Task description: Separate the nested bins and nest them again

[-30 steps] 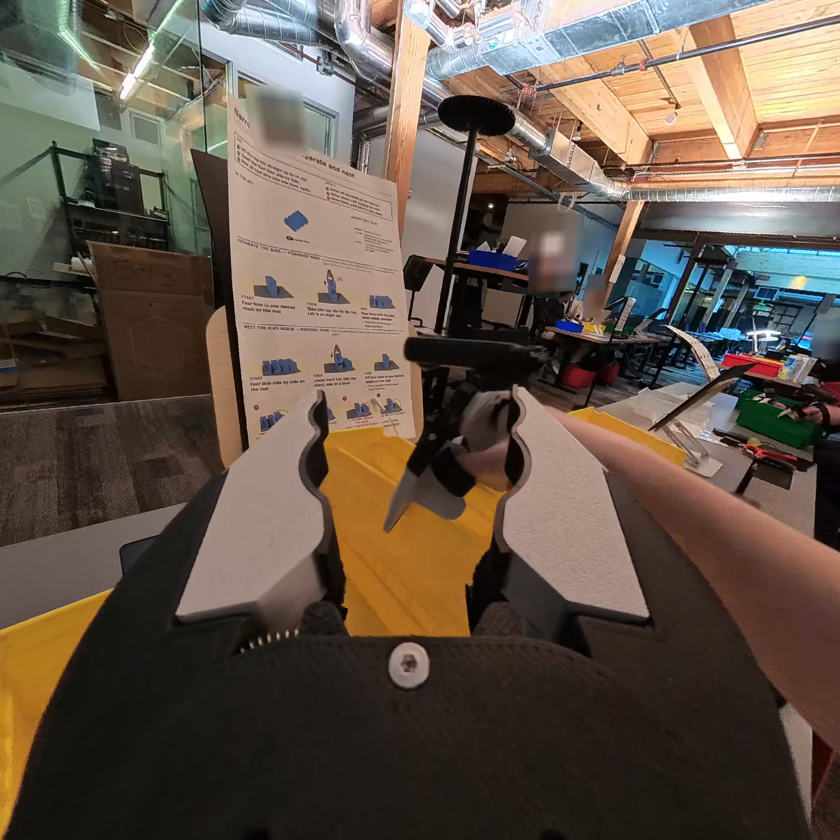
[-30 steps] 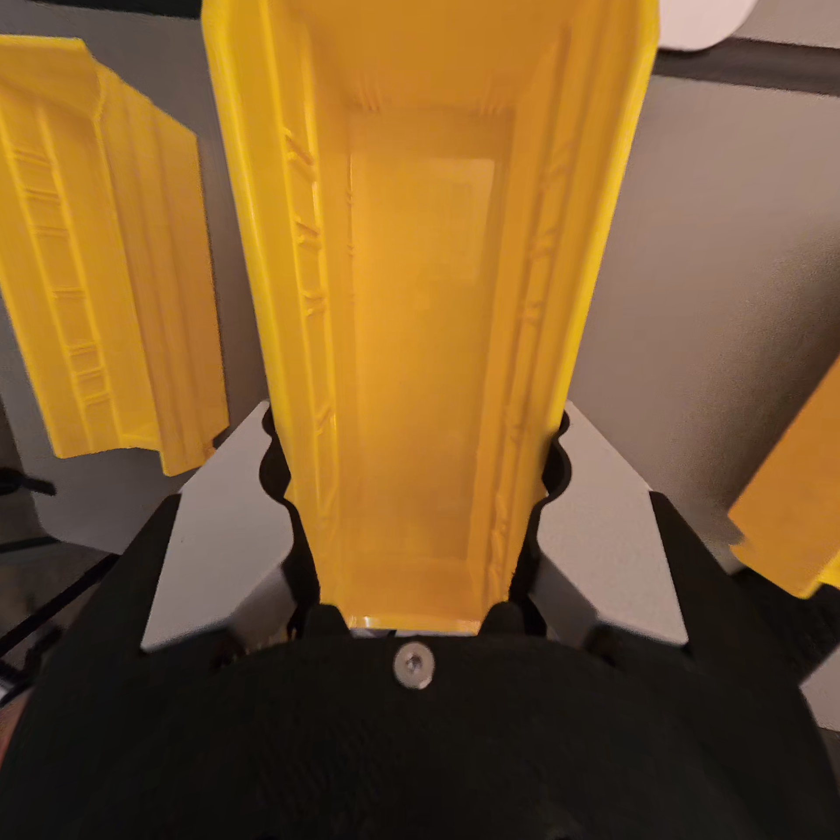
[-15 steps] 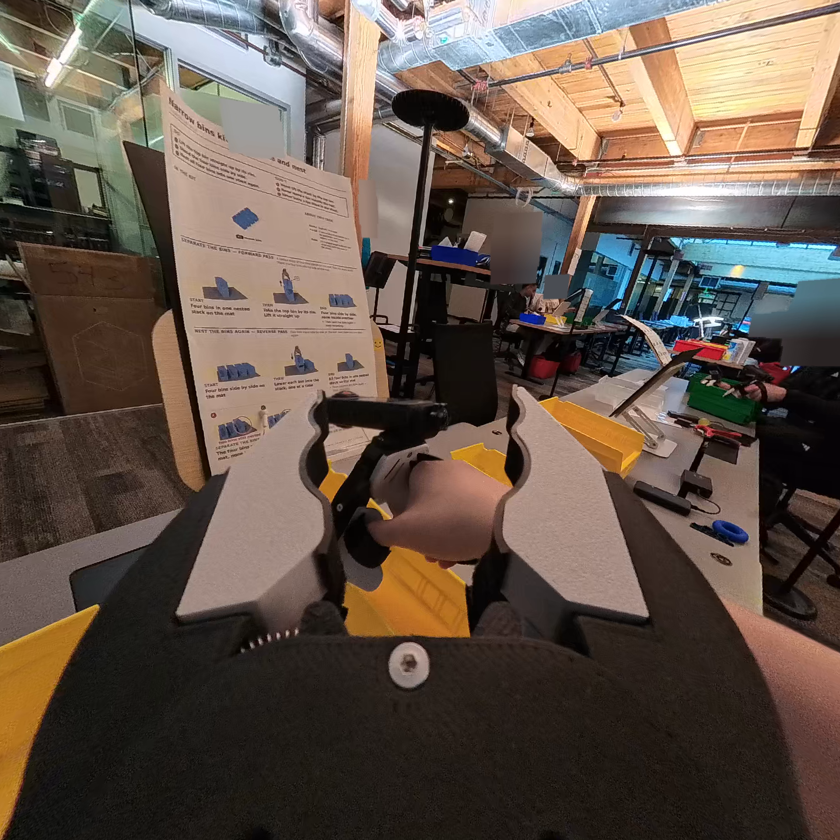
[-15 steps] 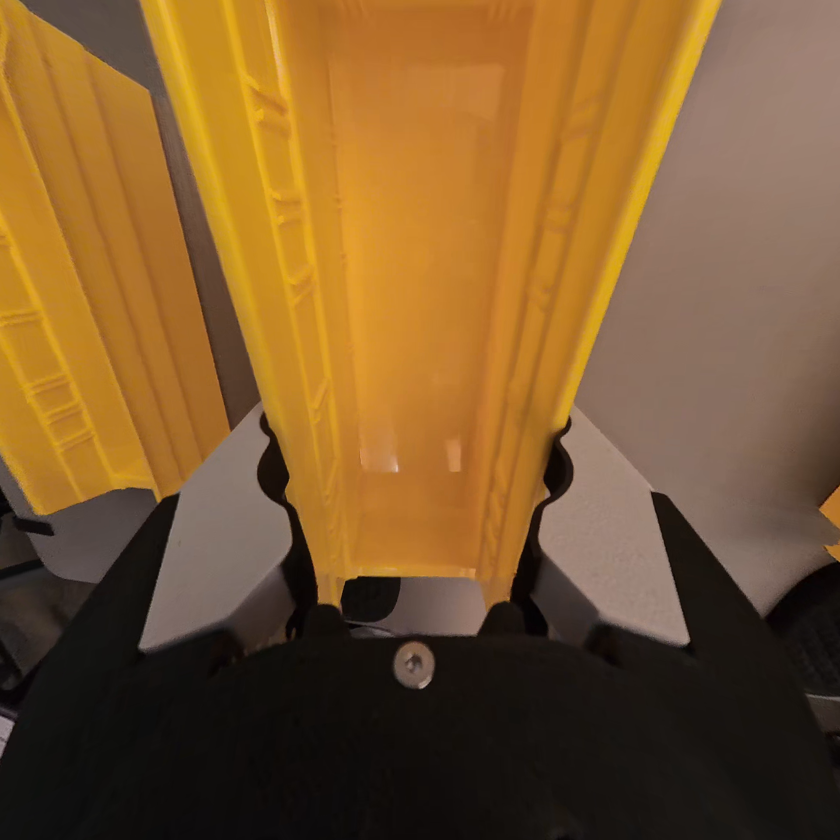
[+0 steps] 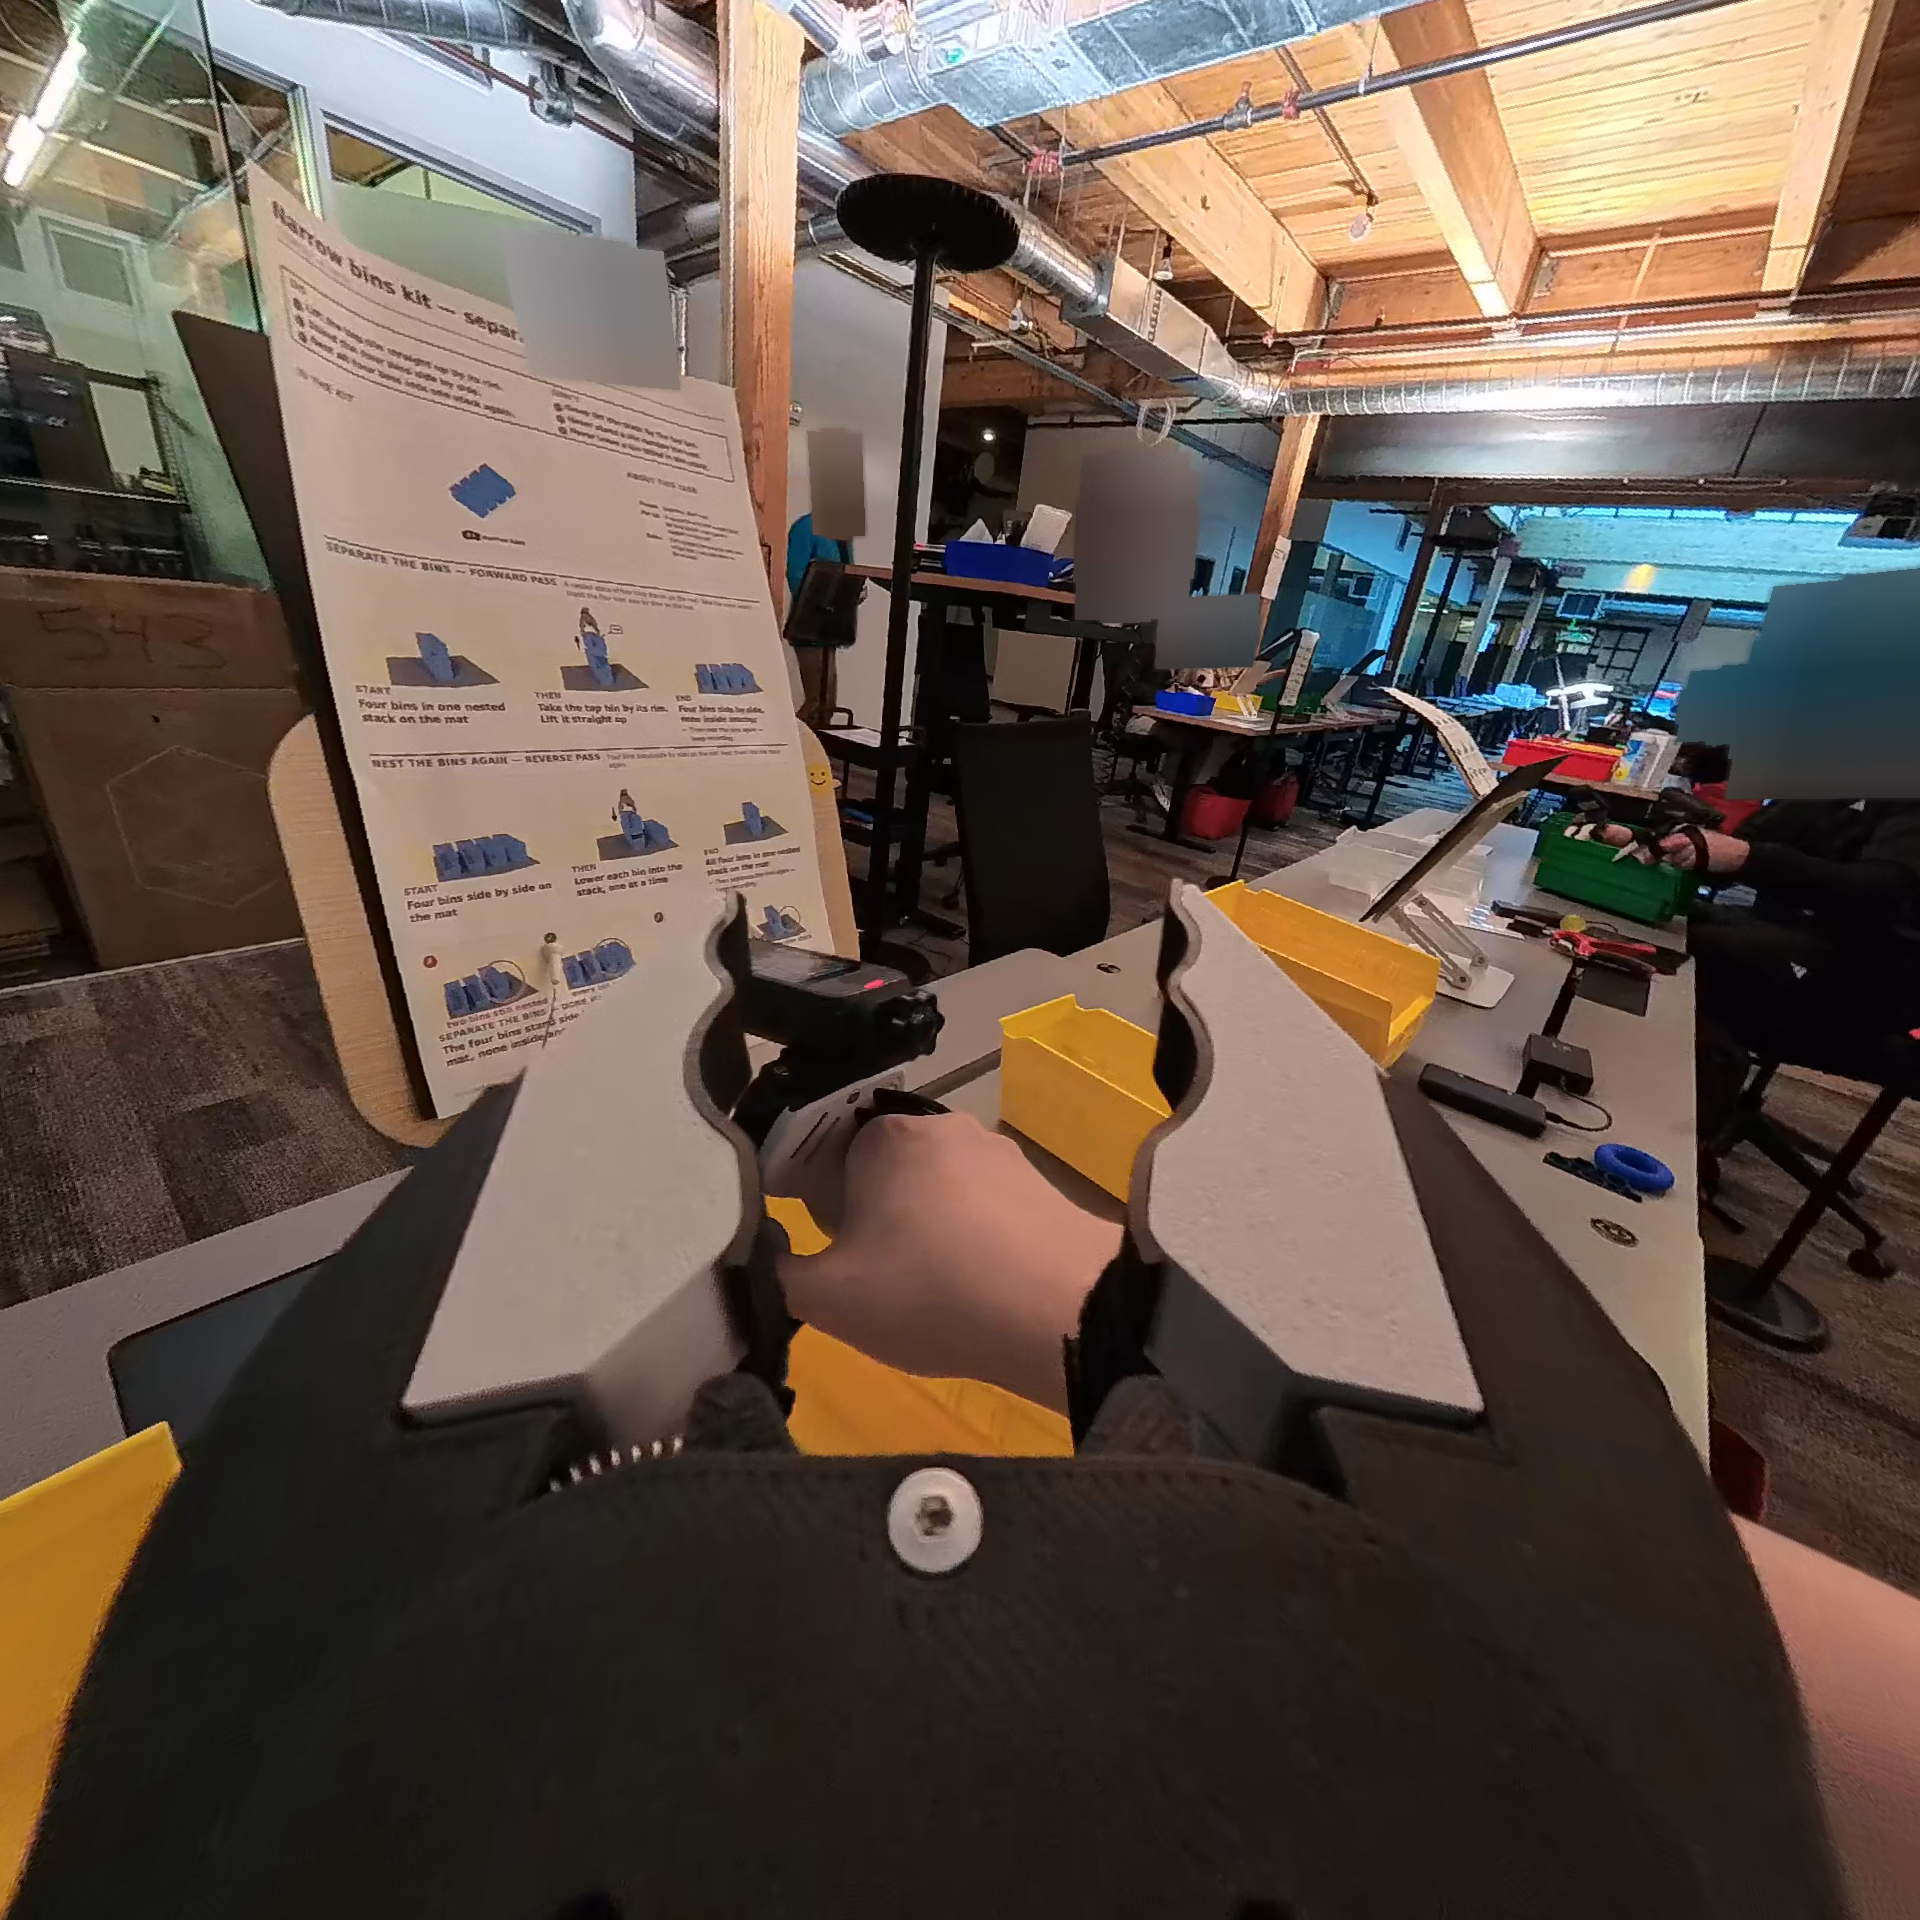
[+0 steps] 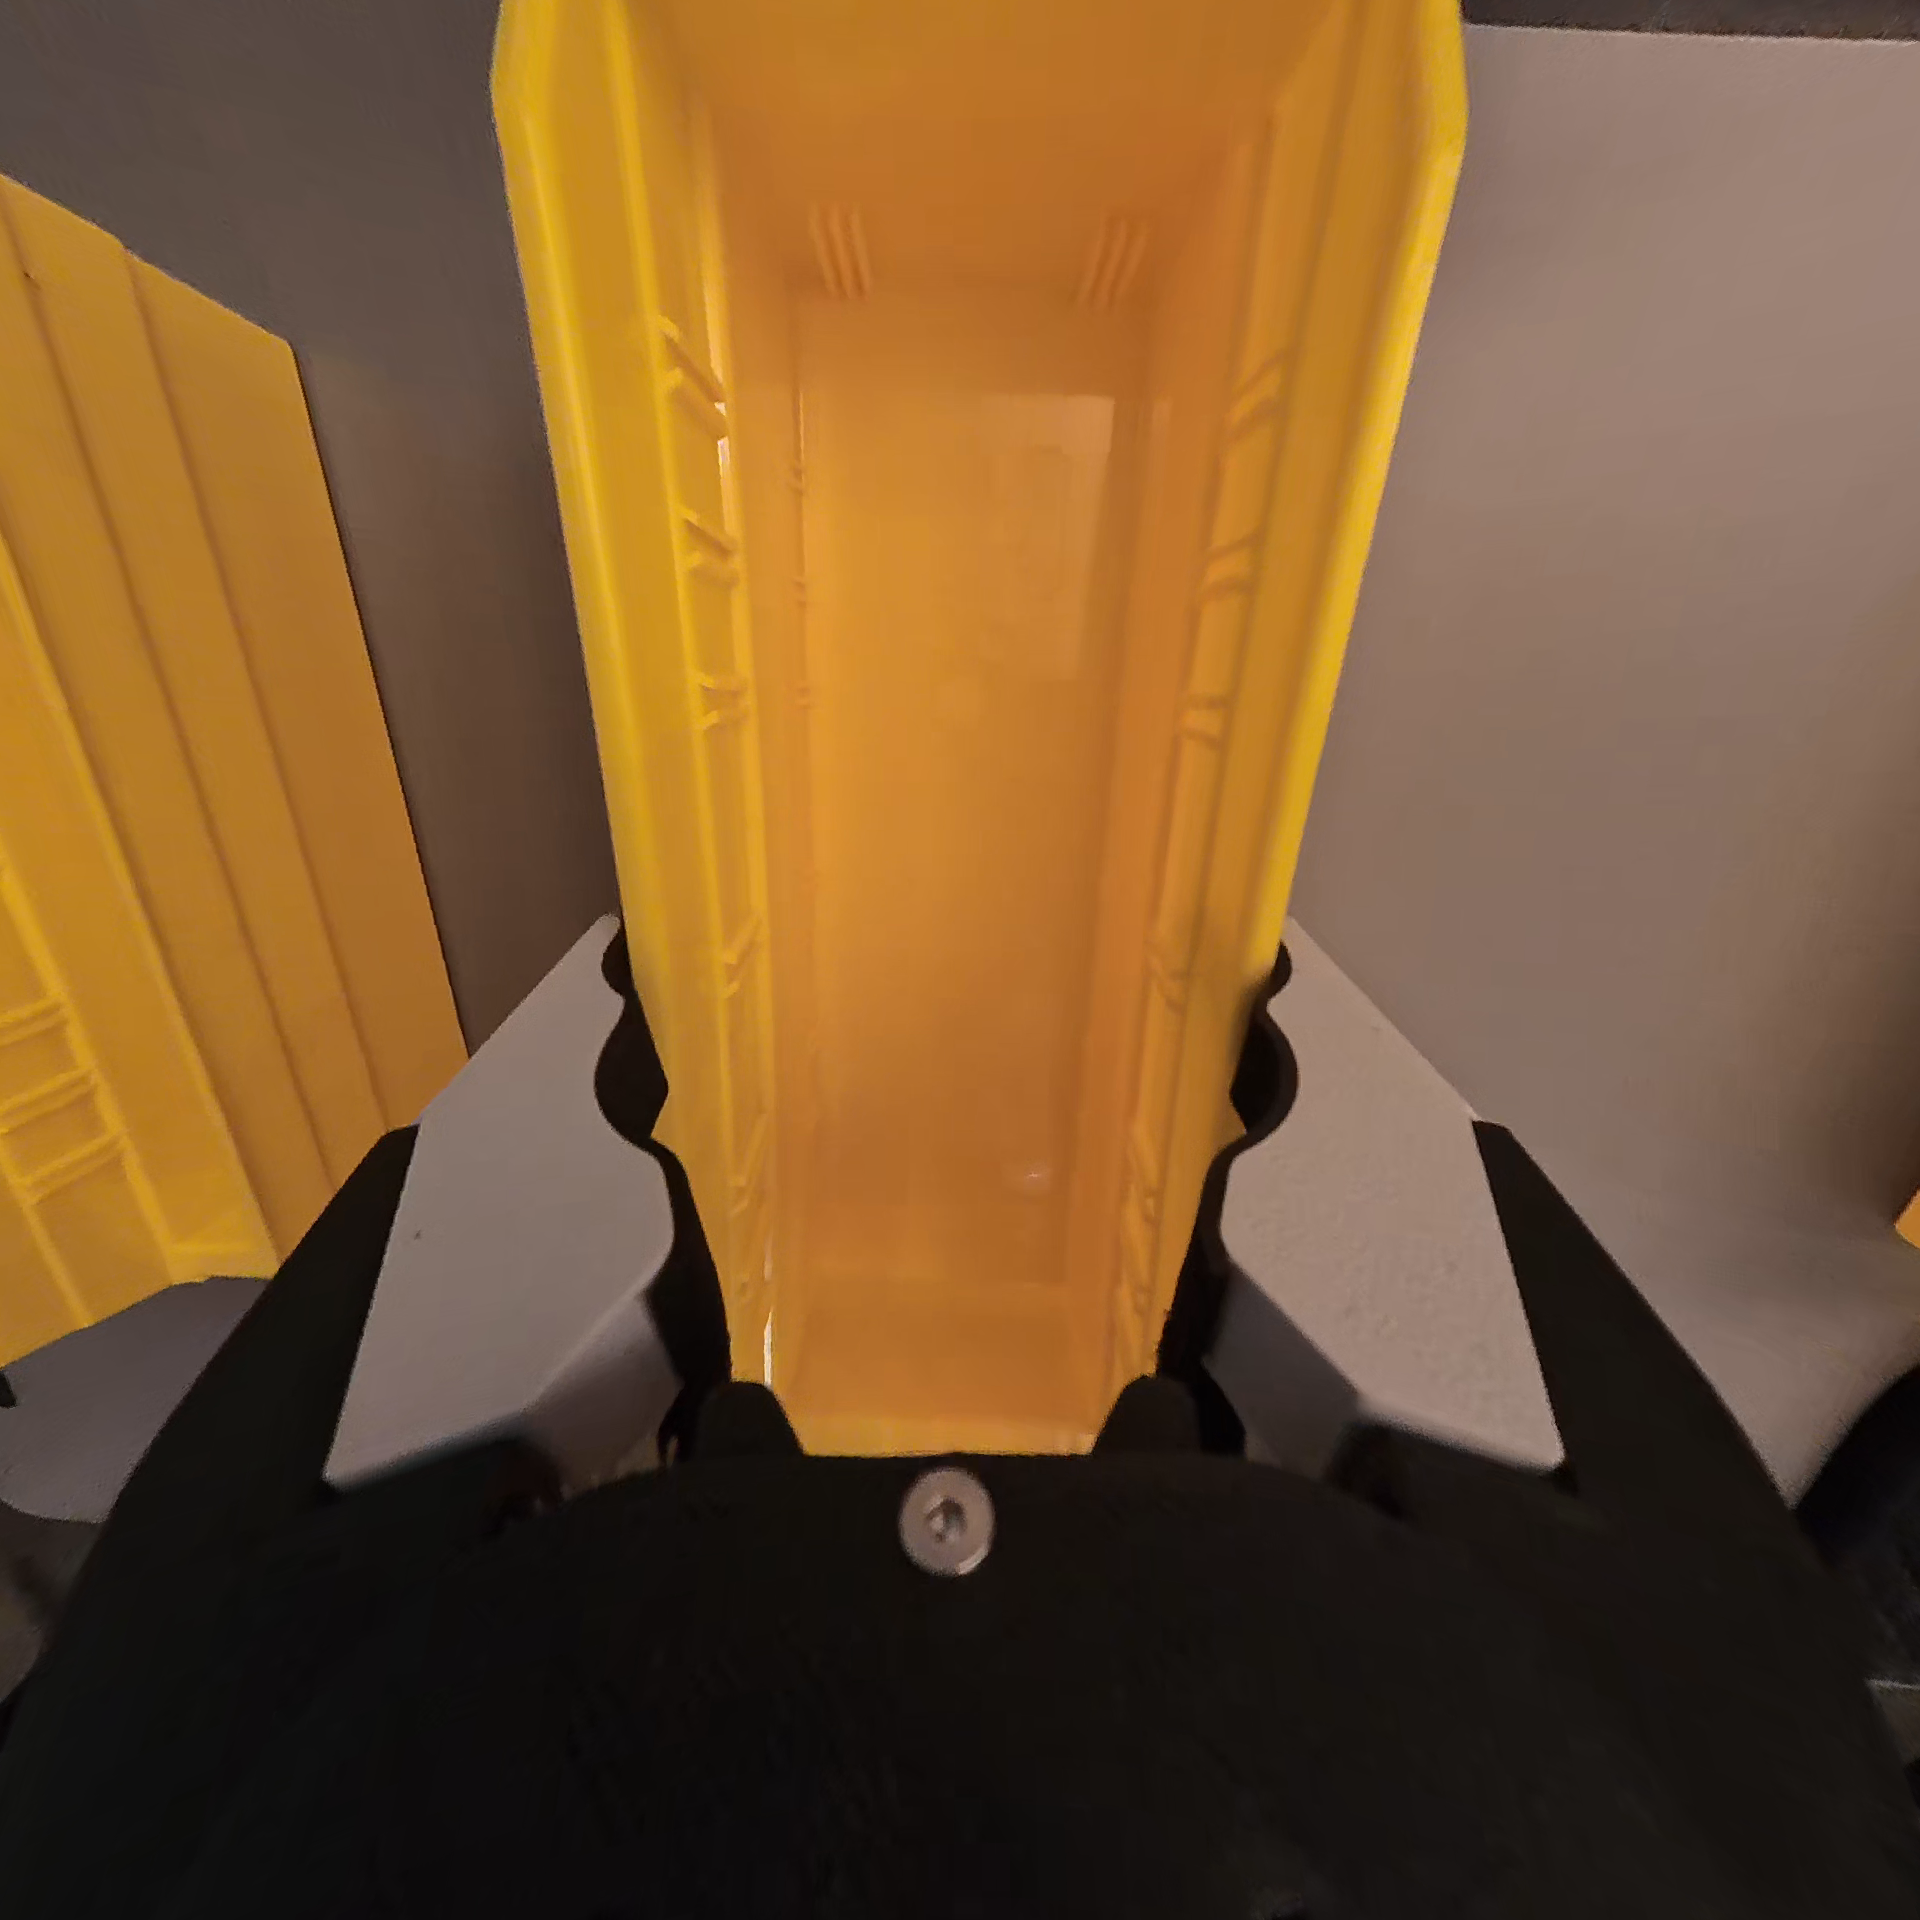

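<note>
Right wrist view: the right gripper point(image 6: 956, 1049) pinches a long yellow bin point(image 6: 966, 665), pads pressed against both side walls, over the grey table point(image 6: 1579, 623). Another yellow bin point(image 6: 156, 831) lies just left. Left wrist view: the left gripper point(image 5: 951, 997) hangs spread on air, above a hand point(image 5: 956, 1247). Two more yellow bins point(image 5: 1070, 1081) sit on the table beyond, near an instruction sheet point(image 5: 520, 644).

Yellow bin point(image 6: 966, 727) in right wrist view runs past top edge, far end unseen; near end hidden behind black gripper body. Second bin point(image 6: 156, 831) cut by left edge. In left wrist view, hand point(image 5: 935, 1226) covers other gripper's handle; bin point(image 5: 62, 1558) at lower left clipped by frame. Distant benches too small to read.
</note>
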{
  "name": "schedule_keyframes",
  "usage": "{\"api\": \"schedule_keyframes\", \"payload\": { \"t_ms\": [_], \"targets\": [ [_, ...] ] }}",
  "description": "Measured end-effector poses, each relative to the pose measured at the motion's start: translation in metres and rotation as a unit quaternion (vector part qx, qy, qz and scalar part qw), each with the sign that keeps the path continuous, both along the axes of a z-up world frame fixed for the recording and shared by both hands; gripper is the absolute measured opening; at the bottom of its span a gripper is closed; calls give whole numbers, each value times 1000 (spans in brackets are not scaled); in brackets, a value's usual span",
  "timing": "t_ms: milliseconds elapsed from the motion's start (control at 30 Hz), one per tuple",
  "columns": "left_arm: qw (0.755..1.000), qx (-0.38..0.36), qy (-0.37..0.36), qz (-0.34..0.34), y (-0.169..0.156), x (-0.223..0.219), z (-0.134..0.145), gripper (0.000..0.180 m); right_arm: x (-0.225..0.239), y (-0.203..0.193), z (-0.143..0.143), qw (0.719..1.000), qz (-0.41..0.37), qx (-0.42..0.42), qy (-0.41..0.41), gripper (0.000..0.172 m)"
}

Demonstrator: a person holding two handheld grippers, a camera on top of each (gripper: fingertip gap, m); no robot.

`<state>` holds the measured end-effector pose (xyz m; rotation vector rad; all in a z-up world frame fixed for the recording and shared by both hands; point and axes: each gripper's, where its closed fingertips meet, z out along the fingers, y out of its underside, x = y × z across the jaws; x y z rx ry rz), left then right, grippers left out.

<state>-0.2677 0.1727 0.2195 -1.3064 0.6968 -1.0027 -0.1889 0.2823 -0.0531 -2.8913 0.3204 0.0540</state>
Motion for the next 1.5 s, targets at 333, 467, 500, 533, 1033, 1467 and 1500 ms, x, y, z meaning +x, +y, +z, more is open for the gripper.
{"api": "schedule_keyframes", "payload": {
  "t_ms": [333,467,500,533,1033,1467,1500],
  "targets": [
    [1000,-8,7,-5,1,5,-4,78,0,-1,-24,1000,7,-1,-22,132],
    [1000,-18,10,-2,5,9,-7,82,-1,6,0,996,63,47,-29,148],
    [1000,-18,9,-4,4,11,-7,83,2,7,16,994,77,75,-34,151],
    [1000,-16,10,-6,3,13,-6,84,10,8,35,988,91,112,-47,151],
    [993,33,112,-26,-29,103,-28,90,368,-99,-2,988,-78,111,-79,151],
    [988,23,152,-2,-15,119,-44,90,379,-112,-63,994,-93,-27,-42,141],
    [988,23,153,-2,-15,120,-44,89,378,-112,-62,995,-89,-33,-43,137]
  ]
}}
